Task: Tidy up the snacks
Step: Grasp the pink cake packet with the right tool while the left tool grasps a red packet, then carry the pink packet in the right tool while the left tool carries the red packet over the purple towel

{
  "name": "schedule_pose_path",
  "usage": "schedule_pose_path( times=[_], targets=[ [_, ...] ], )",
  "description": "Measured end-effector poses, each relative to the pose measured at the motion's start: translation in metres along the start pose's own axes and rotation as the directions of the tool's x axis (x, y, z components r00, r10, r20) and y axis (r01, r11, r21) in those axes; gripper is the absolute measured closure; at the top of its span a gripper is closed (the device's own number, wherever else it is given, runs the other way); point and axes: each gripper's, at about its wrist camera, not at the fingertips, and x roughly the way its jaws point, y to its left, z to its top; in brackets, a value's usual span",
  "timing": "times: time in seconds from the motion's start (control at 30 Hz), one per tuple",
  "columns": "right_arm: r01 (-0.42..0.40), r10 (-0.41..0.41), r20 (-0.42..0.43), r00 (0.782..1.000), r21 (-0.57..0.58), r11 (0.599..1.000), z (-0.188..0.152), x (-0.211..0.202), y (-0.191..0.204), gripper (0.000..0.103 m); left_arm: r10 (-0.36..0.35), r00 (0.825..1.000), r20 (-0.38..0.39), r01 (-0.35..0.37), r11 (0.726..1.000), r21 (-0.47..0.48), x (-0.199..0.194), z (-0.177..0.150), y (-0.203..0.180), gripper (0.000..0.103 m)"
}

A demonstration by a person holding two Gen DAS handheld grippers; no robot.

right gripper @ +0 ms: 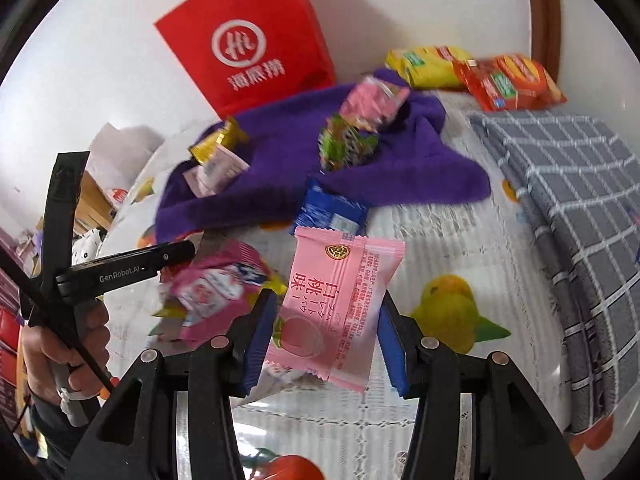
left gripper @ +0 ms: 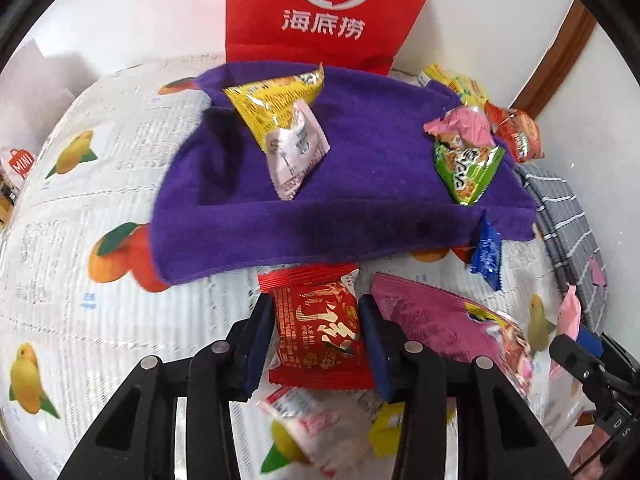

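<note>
Each hand-held gripper has a black frame of angular struts with triangular cut-outs and 4 round silver pins across the linkage. The left hand-held gripper (left gripper: 316,340) carries dark navy pads; the right hand-held gripper (right gripper: 326,338) carries brighter blue pads. White lettering reads "GenRobot.AI" on the left one's black body.

4 snack packets (left gripper: 280,120) on the purple towel (left gripper: 360,216), 1 red bag (left gripper: 320,8) behind it, 2 grippers (left gripper: 316,336).

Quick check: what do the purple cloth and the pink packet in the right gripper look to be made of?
Purple cloth: soft napped fabric, probably fleece or microfibre; its matte, fuzzy surface shows darker brushed patches. Pink packet: thin plastic film, slightly glossy, with zigzag-cut sealed ends and printed text.
</note>
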Motion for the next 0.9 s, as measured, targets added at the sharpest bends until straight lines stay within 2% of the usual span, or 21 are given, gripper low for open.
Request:
schedule_pose_path(
  times=[0.17, 0.33, 0.6, 0.73, 0.9],
  targets=[
    [-0.01, 0.012, 0.045, 0.999, -0.05, 0.999, 0.009, -0.023, 0.025, 0.054, -0.013, 0.999, 0.052, 0.013, 1.0, -0.001, -0.03, -0.003, 0.007, 0.062],
    [0.011, 0.001, 0.111, 0.994, -0.108, 0.994, 0.035, -0.045, 0.048, 0.054, -0.011, 0.994, 0.109, 0.009, 1.0, 0.014, -0.057, 0.007, 0.006, 0.062],
    [0.01, 0.022, 0.225, 0.974, -0.144, 0.99, 0.1, -0.069, 0.067, 0.054, 0.05, 0.97, 0.237, -0.072, 0.994, 0.087, -0.096, 0.051, -0.007, 0.062],
    [0.01, 0.031, 0.266, 0.963, -0.152, 0.988, 0.136, -0.069, 0.074, 0.054, 0.088, 0.95, 0.3, -0.119, 0.989, 0.085, -0.106, 0.082, -0.007, 0.062],
    [0.044, 0.003, 0.278, 0.961, -0.161, 0.986, 0.171, -0.04, 0.071, 0.054, 0.102, 0.948, 0.3, -0.13, 0.989, 0.075, -0.094, 0.108, -0.005, 0.062]
  ],
)
